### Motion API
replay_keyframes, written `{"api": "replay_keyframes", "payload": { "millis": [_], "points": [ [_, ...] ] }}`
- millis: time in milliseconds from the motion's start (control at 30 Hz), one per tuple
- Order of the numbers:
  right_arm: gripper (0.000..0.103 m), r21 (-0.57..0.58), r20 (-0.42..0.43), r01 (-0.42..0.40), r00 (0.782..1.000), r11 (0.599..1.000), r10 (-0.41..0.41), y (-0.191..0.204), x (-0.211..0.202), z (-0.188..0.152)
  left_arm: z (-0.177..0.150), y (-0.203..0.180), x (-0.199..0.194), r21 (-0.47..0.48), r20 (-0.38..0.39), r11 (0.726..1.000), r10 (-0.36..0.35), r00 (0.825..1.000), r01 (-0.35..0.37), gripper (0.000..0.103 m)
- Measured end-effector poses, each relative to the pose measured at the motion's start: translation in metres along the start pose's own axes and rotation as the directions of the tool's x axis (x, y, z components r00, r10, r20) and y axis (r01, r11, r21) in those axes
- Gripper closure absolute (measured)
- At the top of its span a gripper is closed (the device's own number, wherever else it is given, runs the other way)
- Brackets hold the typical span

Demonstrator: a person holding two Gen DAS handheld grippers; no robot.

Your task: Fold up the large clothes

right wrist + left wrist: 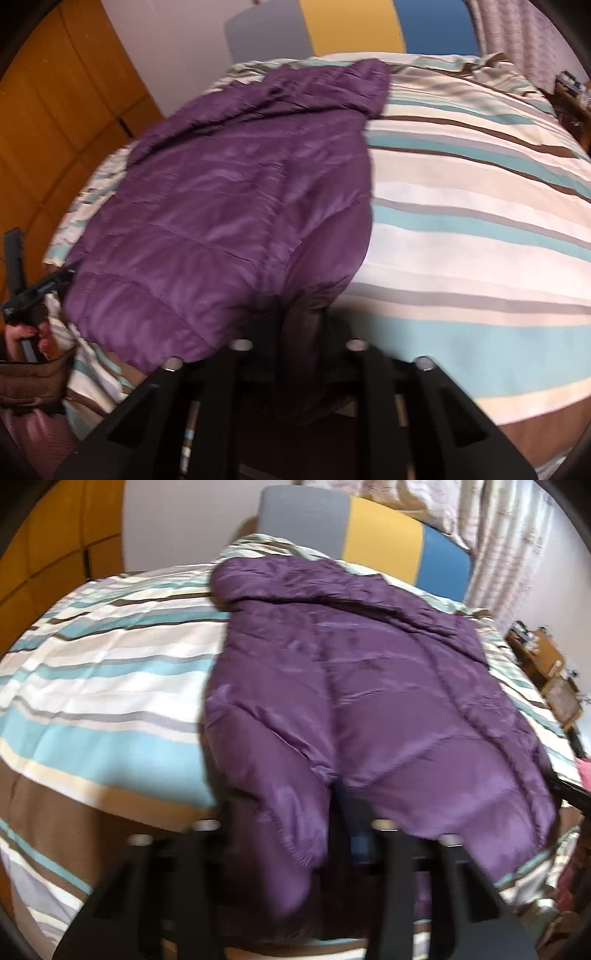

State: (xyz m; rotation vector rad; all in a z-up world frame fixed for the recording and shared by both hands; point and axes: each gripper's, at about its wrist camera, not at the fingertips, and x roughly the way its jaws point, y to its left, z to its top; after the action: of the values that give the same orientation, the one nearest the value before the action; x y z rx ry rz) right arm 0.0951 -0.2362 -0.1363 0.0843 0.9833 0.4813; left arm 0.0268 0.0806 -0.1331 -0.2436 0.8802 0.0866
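Note:
A purple quilted puffer jacket (pixel 369 686) lies spread on a striped bed, its hood at the far end. It also shows in the right wrist view (pixel 229 206). My left gripper (pixel 295 830) is shut on the jacket's near left hem corner, with purple fabric bunched between the fingers. My right gripper (pixel 299 347) is shut on the near right hem corner, with dark fabric folded between the fingers. The other gripper (pixel 33 291) and the hand that holds it show at the left edge of the right wrist view.
The striped bedspread (pixel 103 686) covers the bed on both sides of the jacket (pixel 480 221). A grey, yellow and blue headboard (pixel 369 539) stands at the far end. An orange wardrobe (pixel 55 122) is to the left. A wooden shelf (pixel 543 672) stands to the right.

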Motion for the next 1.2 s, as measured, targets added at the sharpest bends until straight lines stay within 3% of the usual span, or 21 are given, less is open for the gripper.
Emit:
{"api": "replay_keyframes", "payload": {
  "millis": [33,133,333,533,867,1133,1200],
  "points": [
    [0.092,-0.009,0.007,0.001,1.0,1.0,-0.001,0.003,0.001,0.002,0.002,-0.003,-0.002,0.008,0.007,1.0,-0.003,1.0,0.003,0.084],
    [0.094,-0.017,0.058,-0.021,0.998,1.0,0.021,0.009,-0.007,0.01,0.012,-0.001,-0.012,-0.024,0.038,0.999,-0.045,0.998,0.046,0.09],
    [0.094,0.07,0.2,-0.077,0.978,0.995,0.062,-0.003,-0.024,0.048,0.055,0.018,-0.026,-0.132,0.133,0.982,-0.115,0.984,0.133,0.09],
    [0.094,0.109,0.269,-0.086,0.962,0.99,0.054,-0.007,-0.016,0.091,0.095,0.02,-0.023,-0.146,0.194,0.976,-0.133,0.972,0.162,0.09],
    [0.095,0.234,0.292,-0.121,0.955,0.965,0.049,-0.037,0.024,0.148,0.158,0.028,0.031,-0.186,0.181,0.969,-0.126,0.975,0.16,0.09],
    [0.095,0.287,0.284,-0.091,0.959,0.953,0.005,-0.052,0.063,0.179,0.187,0.038,0.075,-0.223,0.156,0.966,-0.1,0.983,0.134,0.09],
    [0.094,0.324,0.289,-0.09,0.957,0.942,-0.007,-0.058,0.071,0.184,0.19,0.044,0.081,-0.258,0.153,0.956,-0.101,0.983,0.138,0.085]
  ]
}}
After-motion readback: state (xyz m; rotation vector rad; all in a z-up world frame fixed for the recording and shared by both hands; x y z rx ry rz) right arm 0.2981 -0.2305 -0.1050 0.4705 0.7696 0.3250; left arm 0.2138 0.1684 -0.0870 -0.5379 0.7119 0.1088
